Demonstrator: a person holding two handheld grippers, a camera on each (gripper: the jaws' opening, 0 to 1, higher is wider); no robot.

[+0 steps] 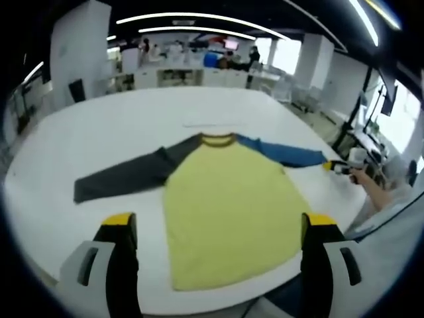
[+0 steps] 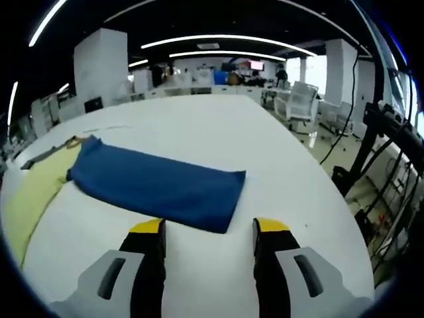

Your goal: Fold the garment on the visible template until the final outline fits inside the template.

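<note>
A: Left gripper view first. One garment (image 1: 225, 212), yellow body, lies flat on the white table (image 1: 99, 132) at frame centre. Left tongs (image 1: 222, 235) gape wide, empty, straddling the hem. Grey sleeve (image 1: 122, 175) runs to the left, blue sleeve (image 1: 281, 154) to the right. Right tongs (image 1: 339, 167) sit at that blue cuff, at the right edge.

B: Right gripper view?

A: Right tongs (image 2: 209, 242) wide apart, holding nothing. Blue sleeve (image 2: 156, 185) is just ahead, long axis running from upper left to lower right, cuff end nearest the tips. Right side is nearer. Template outline: can't tell.

B: Count?

A: One garment, two sleeves, two tongs.
</note>
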